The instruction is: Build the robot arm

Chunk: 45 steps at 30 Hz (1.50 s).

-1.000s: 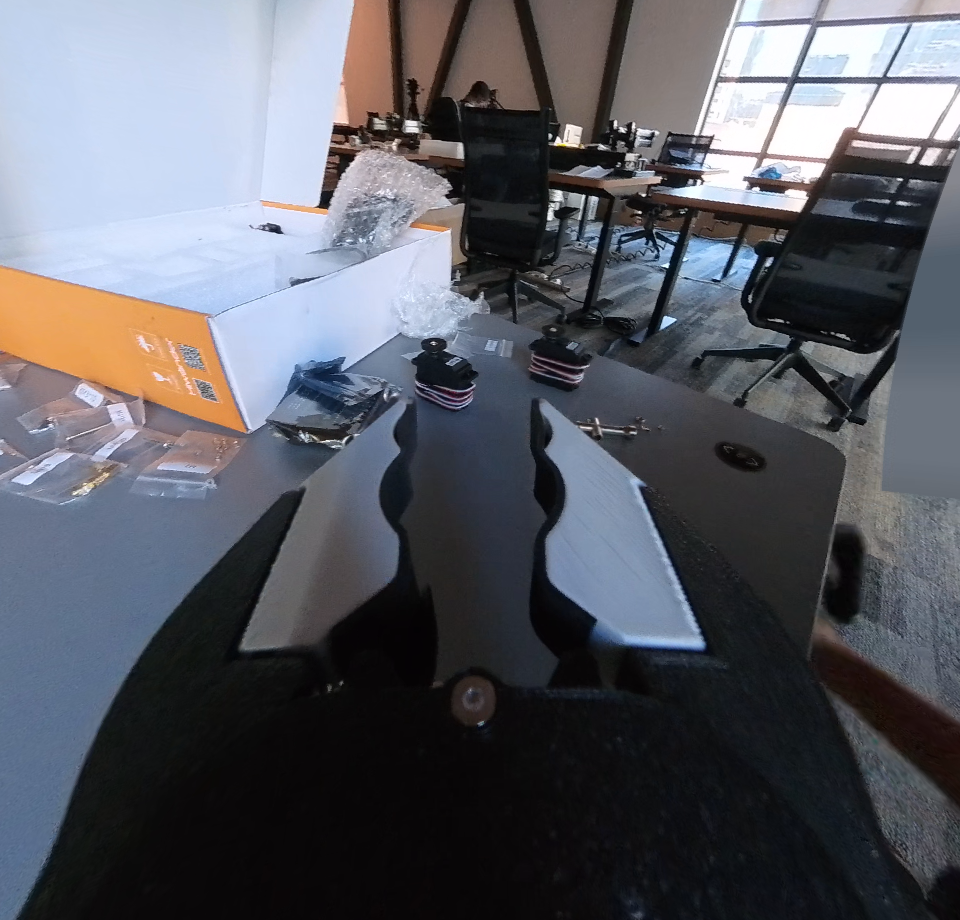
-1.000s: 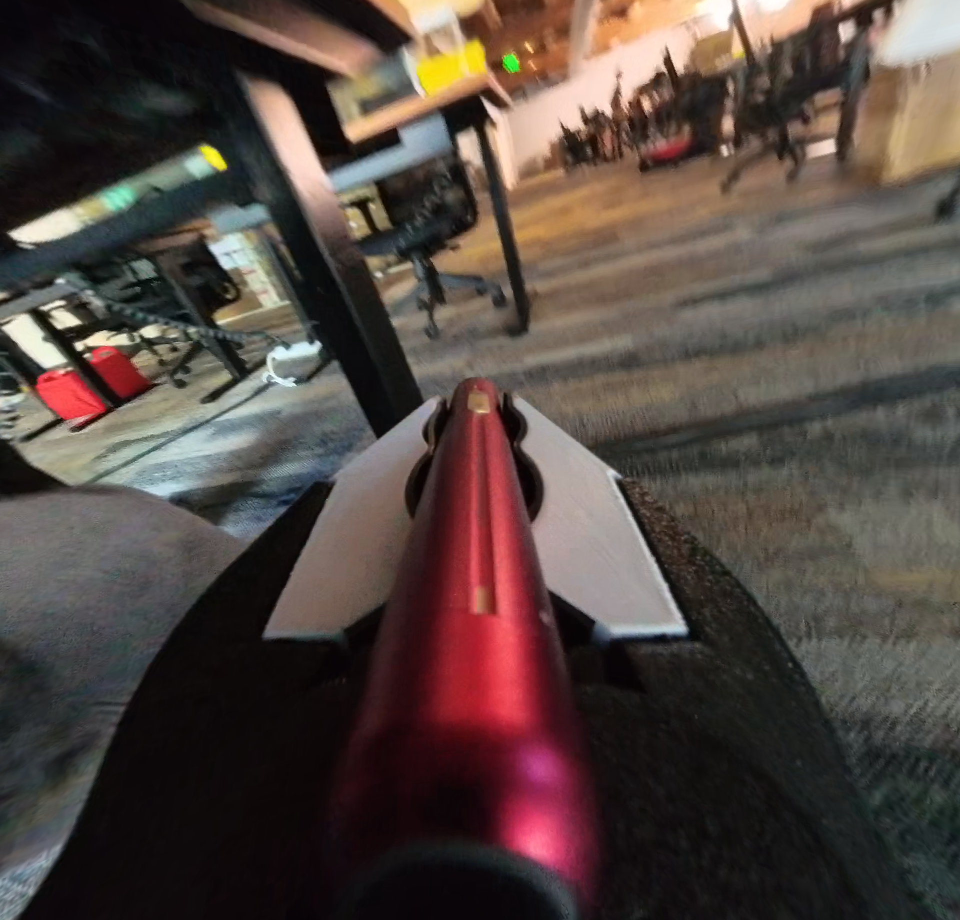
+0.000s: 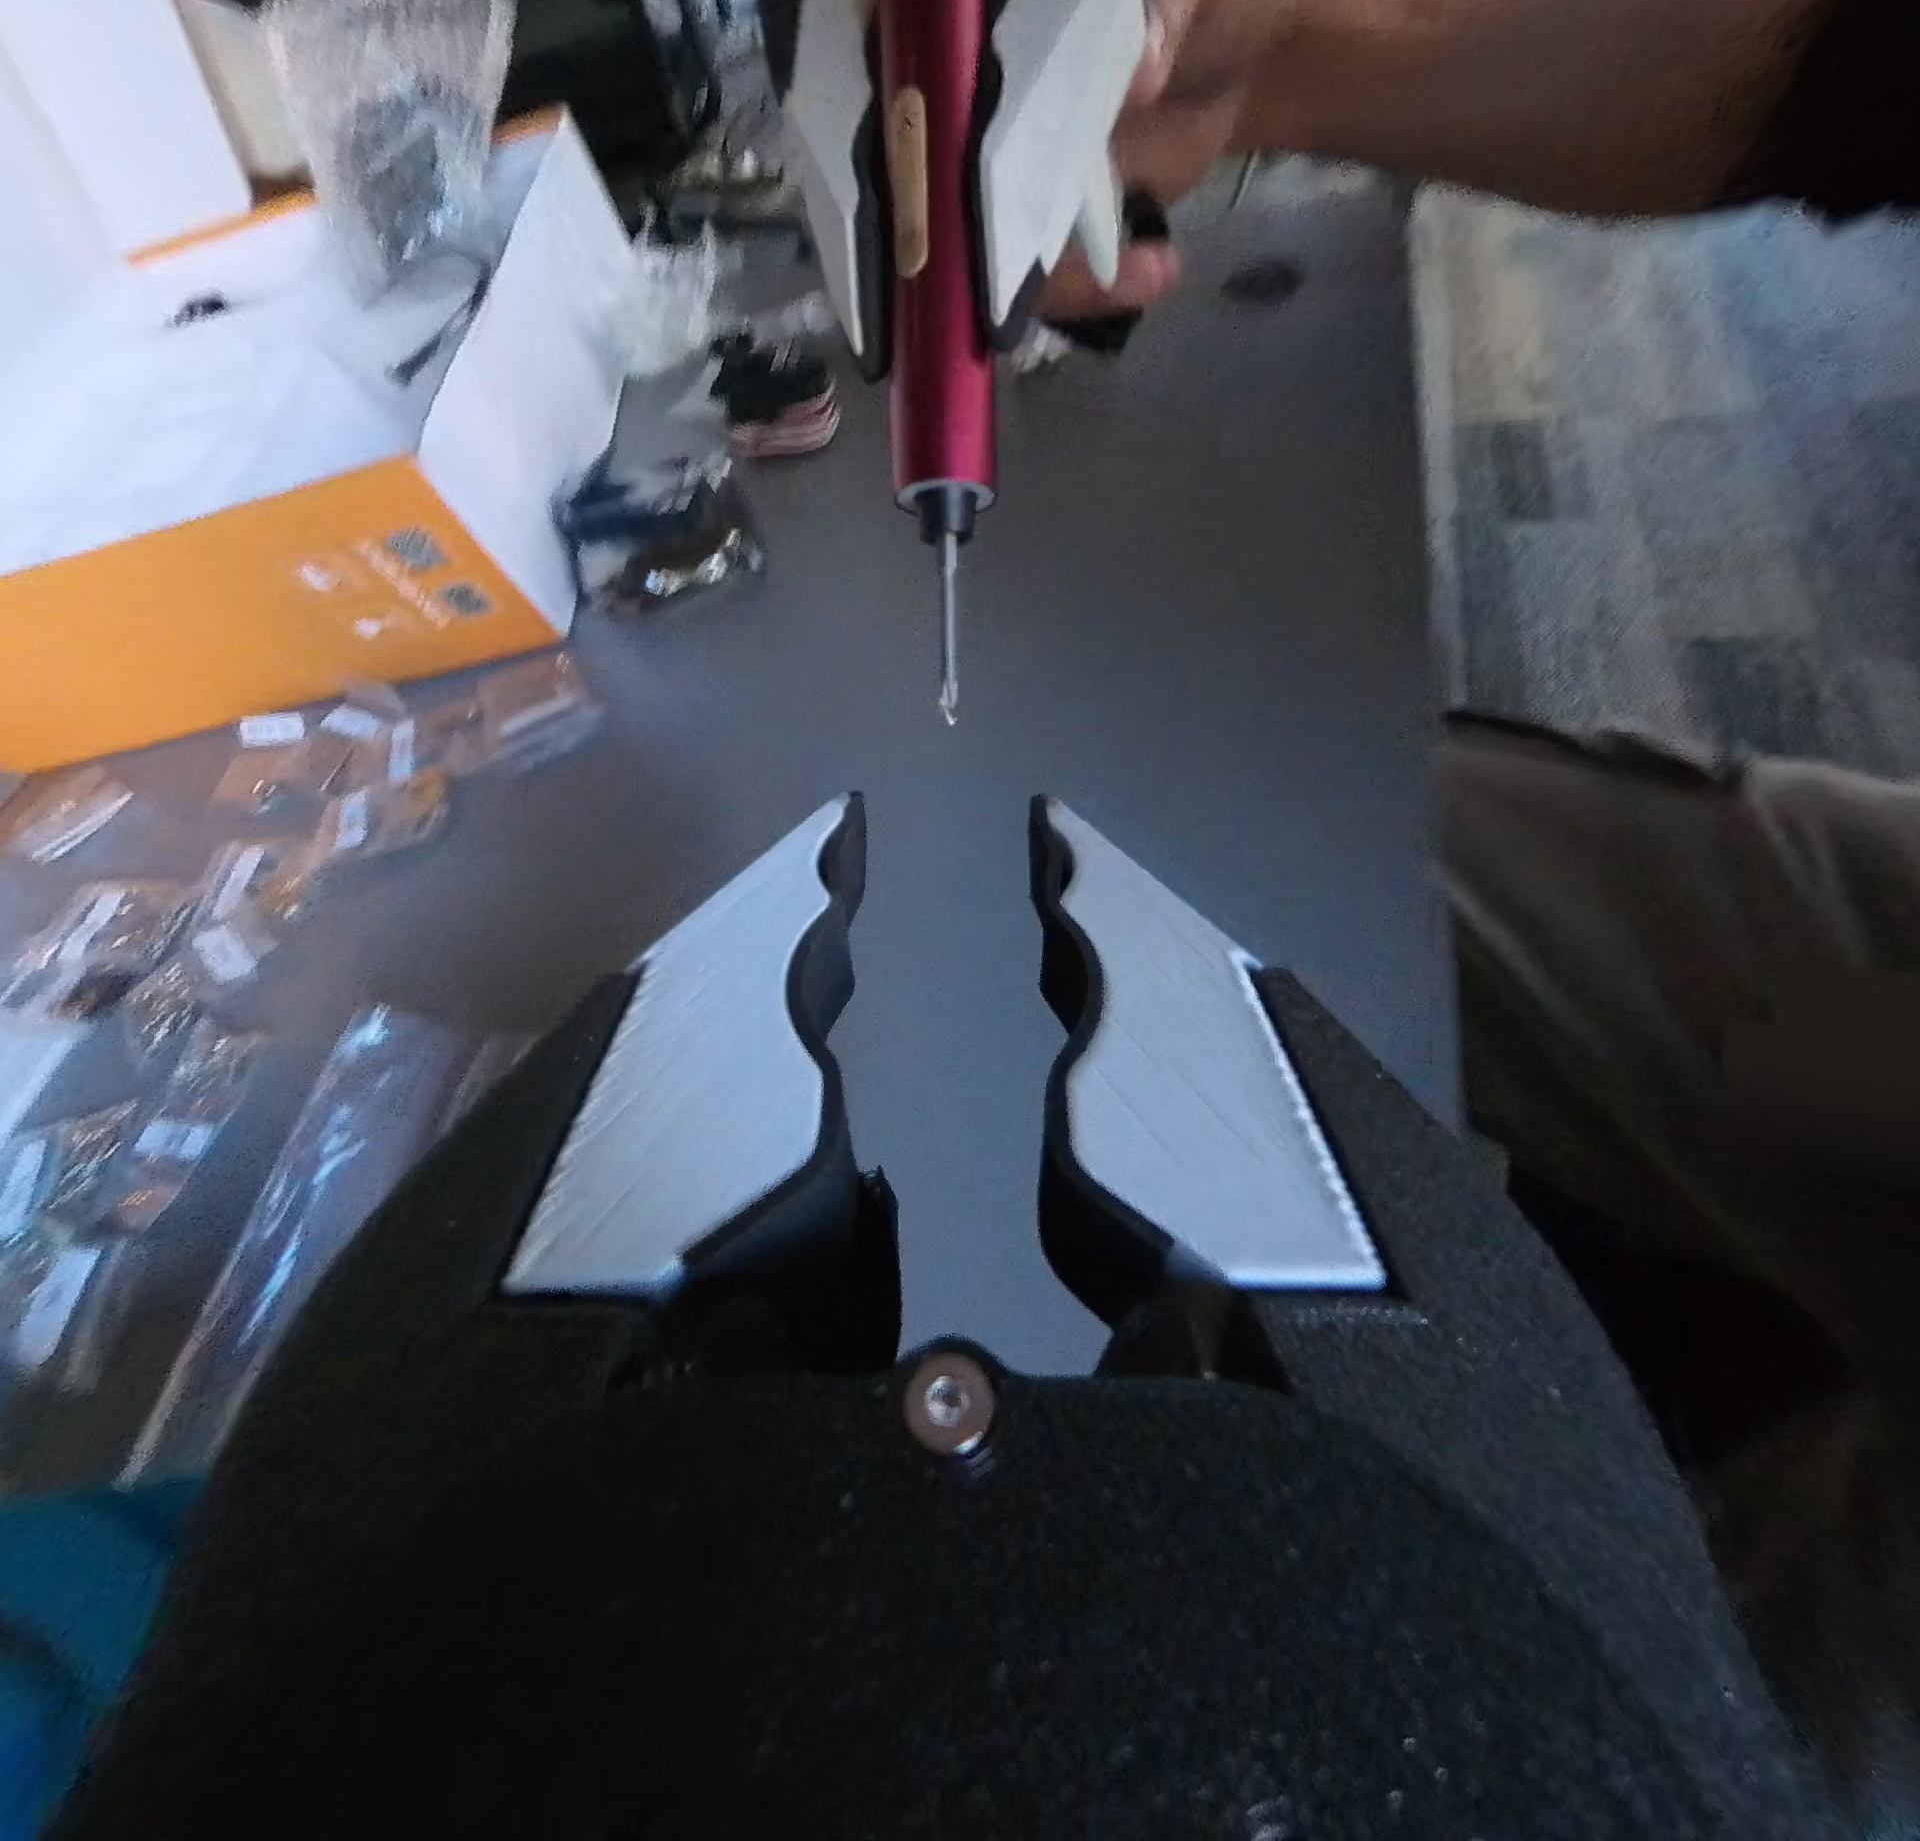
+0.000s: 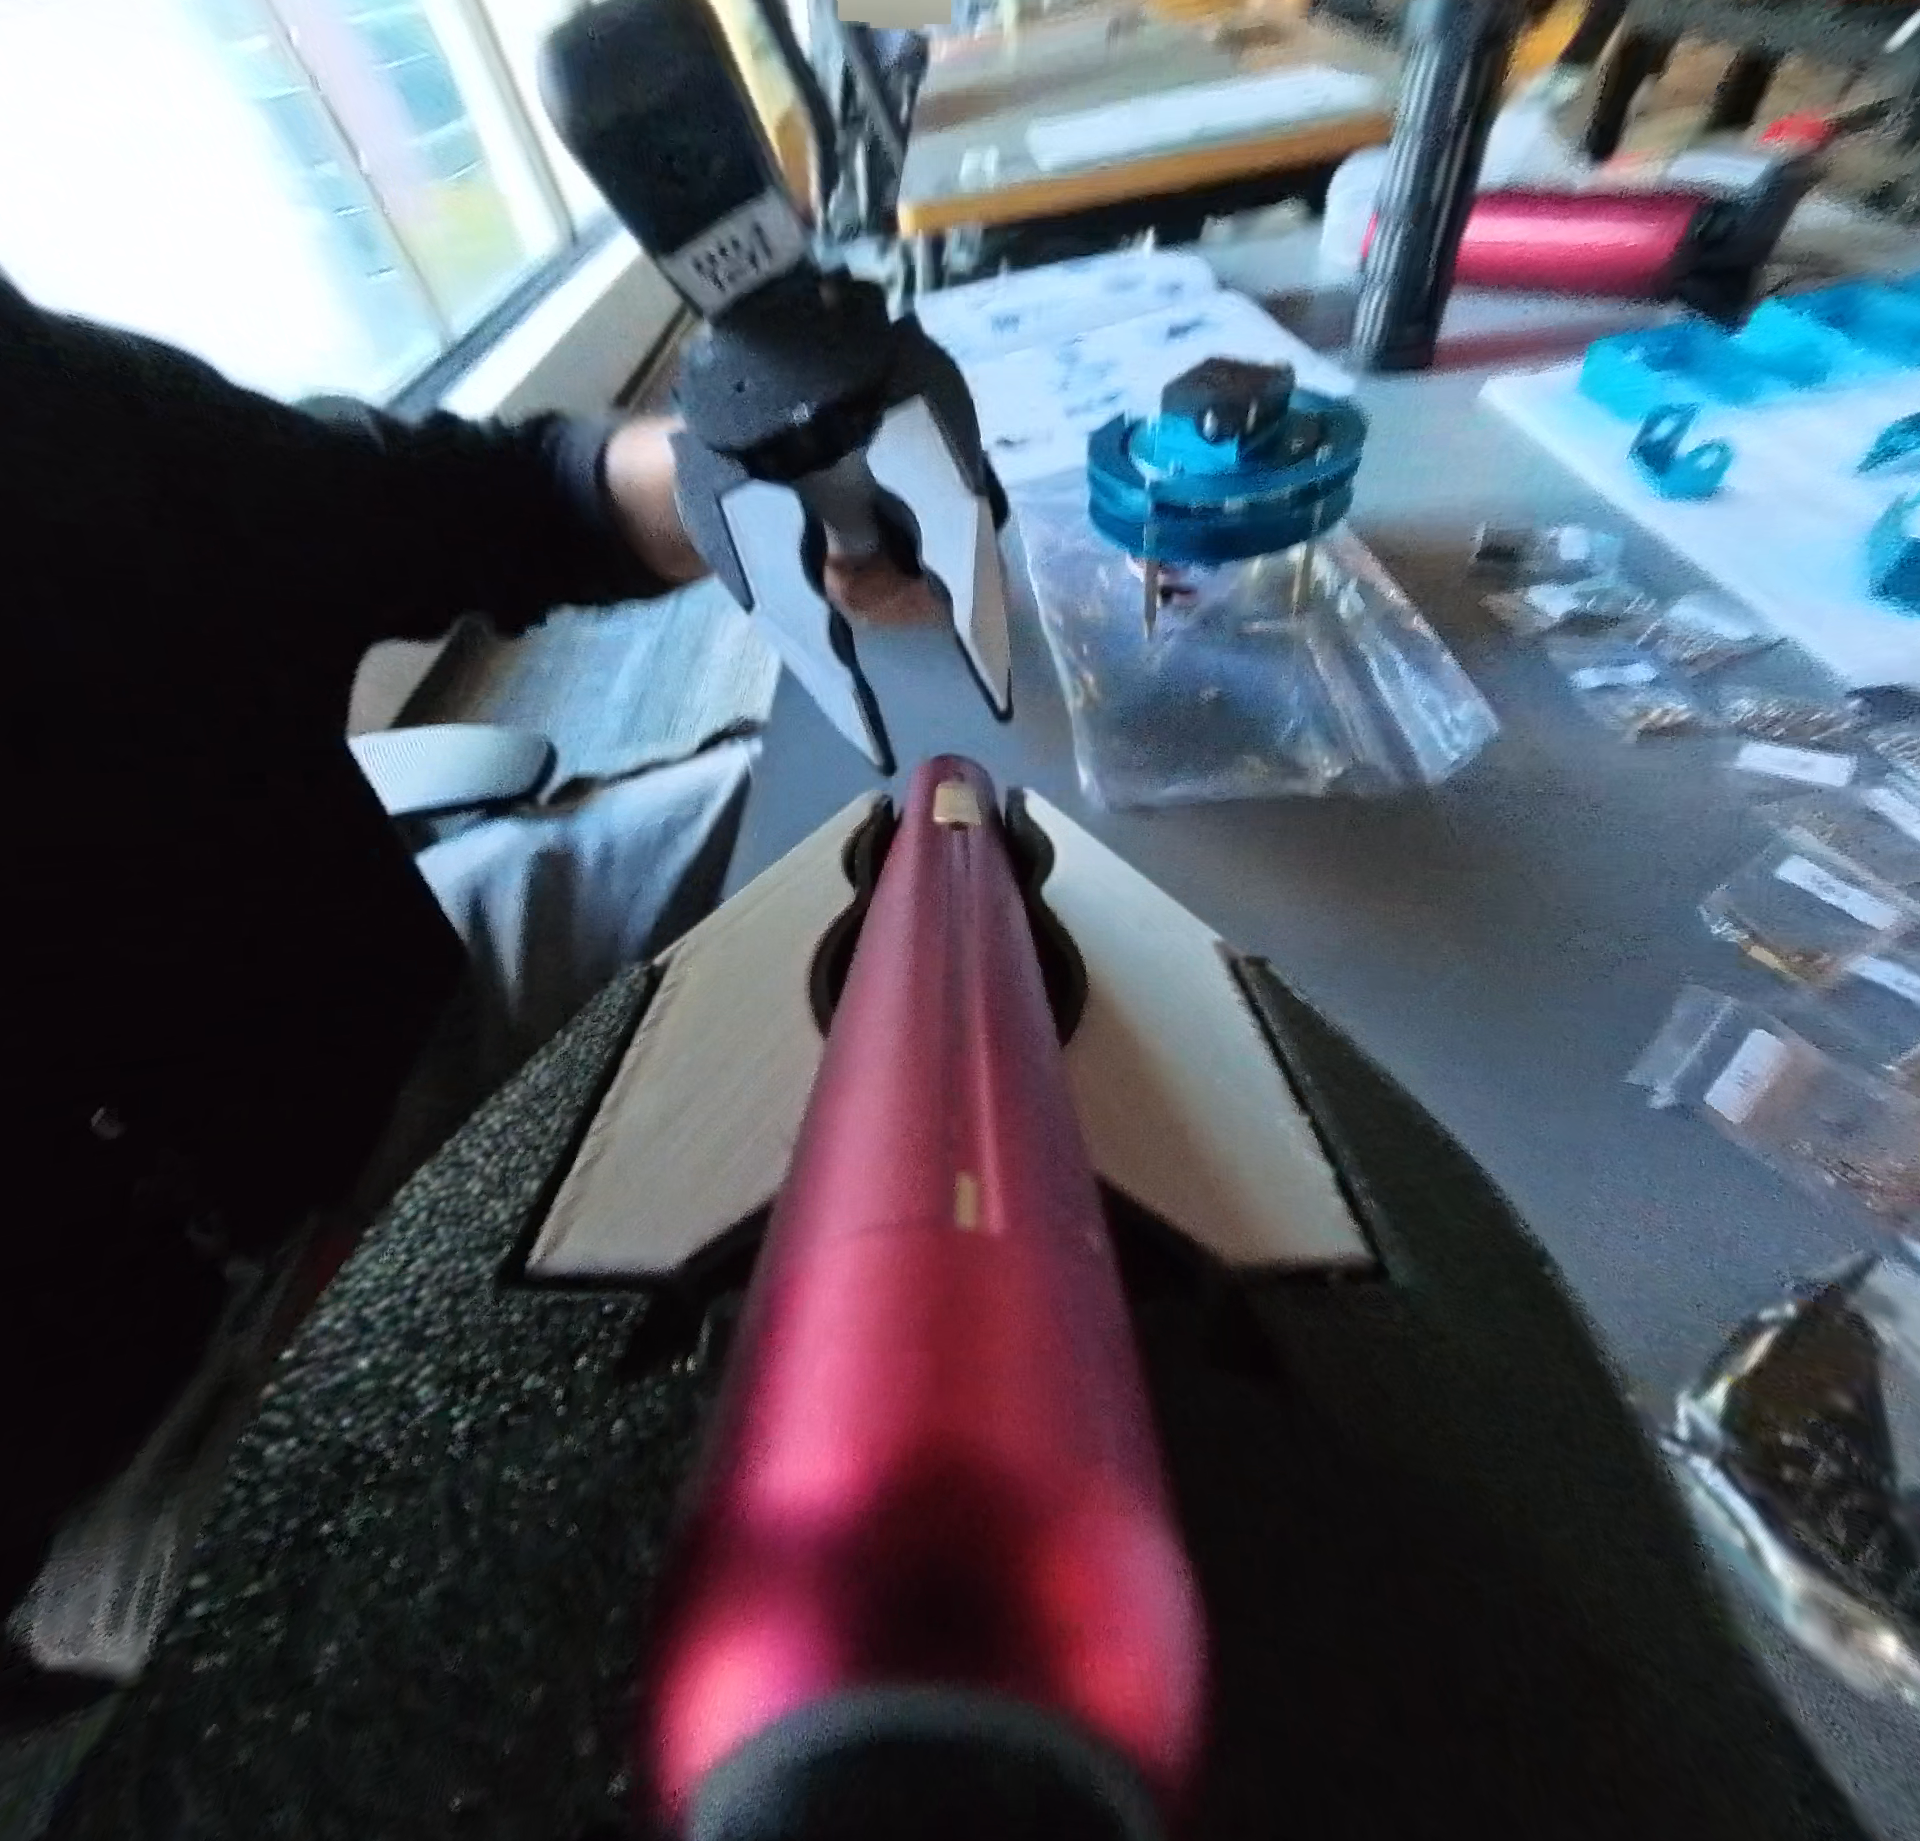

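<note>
My right gripper (image 4: 951, 804) is shut on a red electric screwdriver (image 4: 935, 1116) that runs forward between its fingers. In the left wrist view the screwdriver (image 3: 940, 389) hangs from the right gripper (image 3: 935, 337) with its thin bit (image 3: 948, 648) pointing down at the left gripper. My left gripper (image 3: 945, 815) is open and empty above the dark grey table (image 3: 1195, 648), just short of the bit's tip. In the right wrist view the left gripper (image 4: 940, 737) faces the screwdriver's nose, fingers apart. A hand (image 3: 1351, 46) holds the right gripper.
An open orange and white box (image 3: 260, 596) stands at the left, with small bags of parts (image 3: 208, 856) before it and a servo (image 3: 779, 409) behind. A blue round part (image 4: 1226, 472) on a clear plastic bag (image 4: 1278, 669) lies farther along the table. The left gripper's tips are roughly 9 cm from the right gripper's. To the servo (image 3: 779, 409): right tips about 25 cm, left tips about 30 cm.
My right gripper has risen from near the floor to above the table with the screwdriver and now faces the left gripper. My left gripper has tilted down toward the table.
</note>
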Available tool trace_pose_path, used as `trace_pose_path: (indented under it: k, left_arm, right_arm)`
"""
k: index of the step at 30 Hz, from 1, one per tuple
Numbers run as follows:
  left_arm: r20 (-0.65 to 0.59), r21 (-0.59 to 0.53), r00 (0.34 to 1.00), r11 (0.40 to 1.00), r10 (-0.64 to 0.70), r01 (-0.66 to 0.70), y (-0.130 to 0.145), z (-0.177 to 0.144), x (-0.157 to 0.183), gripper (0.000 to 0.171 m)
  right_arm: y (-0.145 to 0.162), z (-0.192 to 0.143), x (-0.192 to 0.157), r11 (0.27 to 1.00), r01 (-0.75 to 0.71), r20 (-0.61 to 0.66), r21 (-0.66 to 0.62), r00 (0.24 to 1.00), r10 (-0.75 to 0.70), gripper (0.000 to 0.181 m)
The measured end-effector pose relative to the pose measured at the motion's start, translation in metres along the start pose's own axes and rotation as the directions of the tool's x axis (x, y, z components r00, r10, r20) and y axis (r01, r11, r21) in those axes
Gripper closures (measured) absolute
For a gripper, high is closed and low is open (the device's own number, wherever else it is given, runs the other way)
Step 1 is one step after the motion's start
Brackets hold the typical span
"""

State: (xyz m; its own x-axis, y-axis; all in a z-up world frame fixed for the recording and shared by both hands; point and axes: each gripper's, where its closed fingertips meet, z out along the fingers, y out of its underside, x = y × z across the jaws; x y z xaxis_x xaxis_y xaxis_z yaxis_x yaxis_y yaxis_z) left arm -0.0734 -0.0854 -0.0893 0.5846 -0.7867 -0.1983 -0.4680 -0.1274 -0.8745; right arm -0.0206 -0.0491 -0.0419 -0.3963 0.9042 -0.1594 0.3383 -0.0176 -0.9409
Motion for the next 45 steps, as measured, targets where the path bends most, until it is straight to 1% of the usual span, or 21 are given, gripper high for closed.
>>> trace_pose_path:
  k: [2,3,5,7,8,9,11,14,16,18,20,22,28,35,39,41,43,44,45]
  left_arm:
    - [0.017,-0.097,1.000,0.995,0.001,0.001,0.025,-0.002,-0.010,0.144]
    - [0.031,-0.127,0.999,0.992,-0.017,0.021,0.036,-0.004,-0.013,0.144]
    - [0.036,-0.150,0.996,0.985,-0.077,0.082,0.053,-0.005,-0.011,0.144]
    - [0.045,-0.149,0.990,0.979,-0.131,0.137,0.063,-0.003,-0.008,0.144]
    - [0.023,-0.143,0.988,0.978,-0.151,0.152,0.066,0.001,-0.003,0.144]
    - [0.005,-0.147,0.987,0.976,-0.160,0.159,0.069,0.004,0.002,0.145]
    - [0.009,-0.164,0.988,0.975,-0.152,0.152,0.073,0.007,0.001,0.146]
    - [-0.077,-0.105,0.989,0.988,-0.125,0.116,0.061,0.005,0.012,0.151]
    - [-0.097,-0.081,0.990,0.992,-0.103,0.096,0.057,0.005,0.014,0.154]
    - [-0.108,-0.076,0.987,0.991,-0.117,0.109,0.055,0.006,0.014,0.154]
    - [-0.098,-0.058,0.987,0.991,-0.127,0.121,0.052,0.007,0.010,0.154]
    - [-0.124,-0.035,0.985,0.992,-0.121,0.118,0.048,0.006,0.014,0.154]
    - [-0.135,-0.028,0.987,0.997,-0.081,0.078,0.048,0.005,0.019,0.157]
    - [-0.176,-0.014,0.983,0.998,-0.060,0.058,0.044,0.005,0.027,0.169]
    - [-0.186,-0.017,0.981,0.998,-0.058,0.056,0.045,0.005,0.029,0.169]
    - [-0.153,0.013,0.984,0.995,-0.094,0.097,0.040,0.003,0.020,0.169]
    - [-0.137,0.109,0.970,0.971,-0.198,0.214,0.025,-0.005,0.007,0.169]
    - [-0.133,0.189,0.948,0.932,-0.288,0.309,0.015,-0.011,-0.006,0.170]
    - [-0.153,0.278,0.908,0.864,-0.391,0.419,0.003,-0.020,-0.020,0.170]
  right_arm:
    - [0.017,0.021,0.020,0.994,0.004,0.033,-0.109,0.999,-0.001,0.159]
    - [0.028,0.030,0.027,0.987,0.005,0.063,-0.161,0.998,0.005,0.159]
    - [0.041,0.045,0.036,0.976,-0.008,0.117,-0.218,0.992,0.035,0.161]
    - [0.046,0.055,0.041,0.971,-0.020,0.157,-0.236,0.986,0.059,0.160]
    - [0.046,0.058,0.040,0.973,-0.036,0.184,-0.230,0.980,0.080,0.159]
    - [0.046,0.060,0.037,0.975,-0.058,0.211,-0.213,0.972,0.103,0.159]
    - [0.047,0.061,0.032,0.979,-0.083,0.250,-0.184,0.960,0.128,0.159]
    - [0.045,0.057,0.027,0.984,-0.125,0.284,-0.130,0.946,0.158,0.159]
    - [0.042,0.054,0.026,0.986,-0.126,0.287,-0.107,0.946,0.152,0.159]
    - [0.039,0.052,0.022,0.987,-0.127,0.307,-0.096,0.940,0.151,0.159]
    - [0.038,0.052,0.023,0.988,-0.123,0.307,-0.095,0.940,0.147,0.159]
    - [0.040,0.054,0.021,0.988,-0.113,0.310,-0.107,0.940,0.141,0.159]
    - [0.040,0.057,0.015,0.990,-0.093,0.309,-0.106,0.943,0.121,0.159]
    - [0.036,0.057,0.005,0.993,-0.065,0.330,-0.099,0.939,0.094,0.159]
    - [0.038,0.055,0.005,0.992,-0.068,0.336,-0.107,0.937,0.100,0.158]
    - [0.034,0.051,0.009,0.995,-0.067,0.320,-0.080,0.943,0.089,0.159]
    - [0.022,0.044,0.012,0.999,-0.048,0.298,-0.014,0.953,0.050,0.159]
    - [0.013,0.041,0.016,0.999,-0.002,0.246,0.049,0.969,-0.010,0.158]
    - [0.002,0.038,0.019,0.991,0.073,0.173,0.112,0.981,-0.092,0.159]
